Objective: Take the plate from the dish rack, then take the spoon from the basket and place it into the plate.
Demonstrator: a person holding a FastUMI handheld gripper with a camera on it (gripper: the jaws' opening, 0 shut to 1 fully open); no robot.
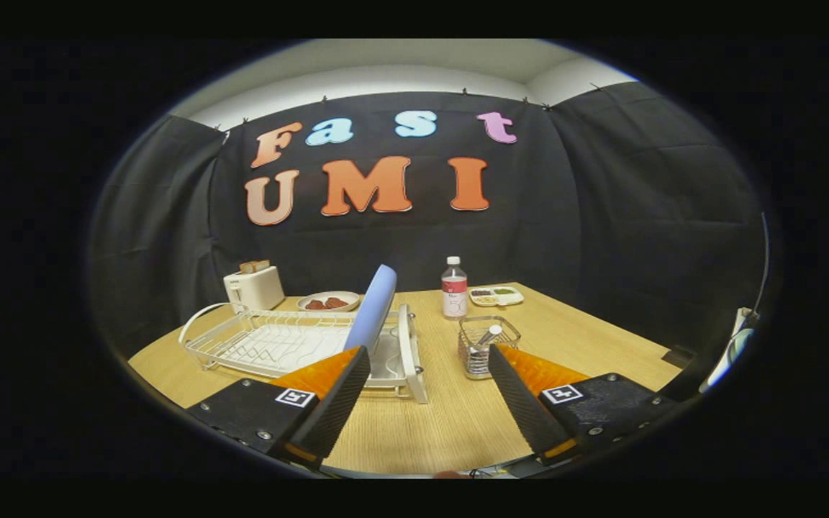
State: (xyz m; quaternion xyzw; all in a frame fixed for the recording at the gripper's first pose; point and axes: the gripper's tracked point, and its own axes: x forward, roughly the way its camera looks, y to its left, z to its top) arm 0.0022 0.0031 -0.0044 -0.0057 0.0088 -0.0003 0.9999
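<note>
Wooden table (601, 338) carries a white dish rack (278, 345) with the blue plate (371, 309) upright in it. Gripper (429, 370) fingers are spread wide, empty, short of both. Wire basket (486, 349) holds what appears to be the spoon (490, 334).

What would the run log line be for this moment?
stage: approach | fingers: open, empty | plate: upright in dish rack | spoon: in basket
</note>
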